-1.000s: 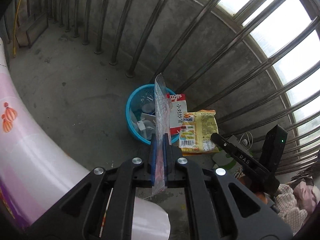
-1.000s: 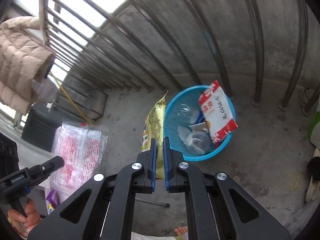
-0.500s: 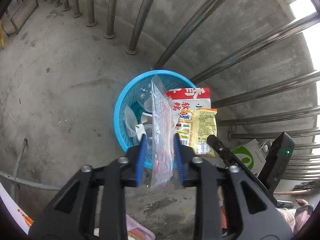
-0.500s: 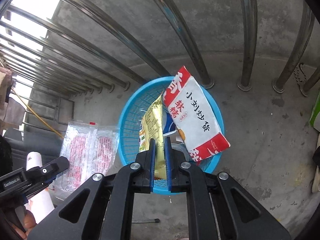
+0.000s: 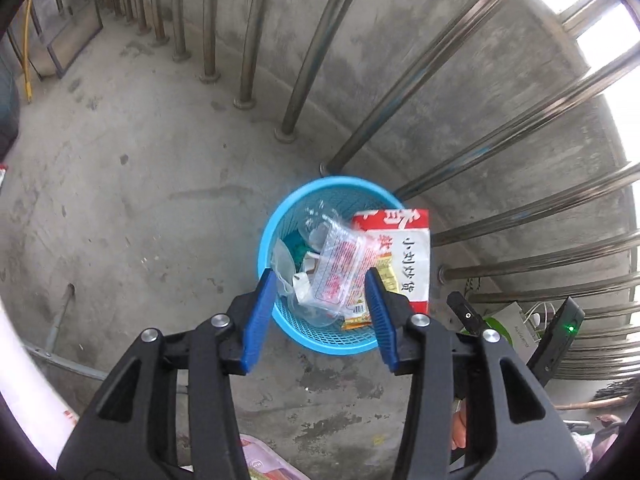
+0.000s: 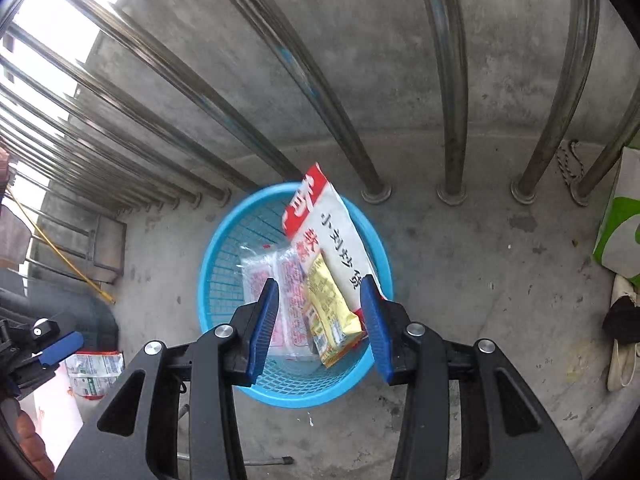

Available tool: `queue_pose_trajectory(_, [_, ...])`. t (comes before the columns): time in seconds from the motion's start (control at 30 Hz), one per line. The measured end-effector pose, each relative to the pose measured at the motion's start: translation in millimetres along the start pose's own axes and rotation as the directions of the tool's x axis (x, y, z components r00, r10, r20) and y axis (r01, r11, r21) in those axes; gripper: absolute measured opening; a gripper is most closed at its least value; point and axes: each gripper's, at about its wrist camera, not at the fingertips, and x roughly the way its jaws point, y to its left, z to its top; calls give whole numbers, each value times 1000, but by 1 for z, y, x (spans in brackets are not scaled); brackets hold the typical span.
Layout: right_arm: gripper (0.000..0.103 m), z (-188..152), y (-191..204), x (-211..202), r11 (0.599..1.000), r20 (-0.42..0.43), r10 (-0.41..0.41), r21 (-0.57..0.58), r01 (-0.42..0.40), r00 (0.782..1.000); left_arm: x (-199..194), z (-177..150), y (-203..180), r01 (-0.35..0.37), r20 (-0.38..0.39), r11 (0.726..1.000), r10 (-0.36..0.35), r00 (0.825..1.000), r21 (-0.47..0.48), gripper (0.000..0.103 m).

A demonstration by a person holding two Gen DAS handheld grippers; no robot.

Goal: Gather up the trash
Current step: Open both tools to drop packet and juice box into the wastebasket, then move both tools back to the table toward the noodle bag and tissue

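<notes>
A blue mesh basket (image 5: 280, 216) stands on the concrete floor by the railing; it also shows in the right wrist view (image 6: 216, 264). In it lie a clear red-printed wrapper (image 5: 340, 268) (image 6: 276, 280), a yellow snack bag (image 6: 328, 304) and a large red-and-white bag (image 5: 408, 256) (image 6: 332, 228) leaning on the rim. My left gripper (image 5: 318, 316) is open and empty above the basket. My right gripper (image 6: 318, 320) is open and empty above the basket too.
Steel railing bars (image 5: 304, 52) and a low concrete wall stand behind the basket. A white-and-green bag (image 6: 620, 220) and a shoe (image 6: 622, 340) lie at the right. A small packet (image 6: 94, 372) lies on the floor at the left.
Both grippers opened over the basket. The clear wrapper dropped from the left one and the yellow bag from the right one into the basket.
</notes>
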Motion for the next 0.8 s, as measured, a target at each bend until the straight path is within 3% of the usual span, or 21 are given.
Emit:
queue_pose_trajectory(0.17, [42,-5,30,-48,991,48,126,-59,-123,991,-95,-26,-2,-8,170,999,1,985,42,59])
queue_pose_trajectory(0.33, [51,-26,82,-95,956,8,234,-185,-228,972,-196,-85,16,-3,347,999,-13,938,44,59])
queue_pose_trajectory(0.43, [52,-44,113,-119,913,-56,309,-264,-312,950,-246,-137,36,-46,424,999,30,905,26,59])
queue_pose_trajectory(0.57, [56,-77,150,-142,836,-193,389,-337,-434,901,-292,-207,75,-99,488,993,119,864,-68,59])
queue_pose_trajectory(0.67, [56,-109,176,-148,775,-326,415,-362,-518,849,-314,-261,109,-137,508,974,212,835,-182,59])
queue_pose_trajectory(0.8, [56,-161,209,-152,707,-479,406,-376,-600,778,-325,-313,158,-108,496,939,266,826,-325,58])
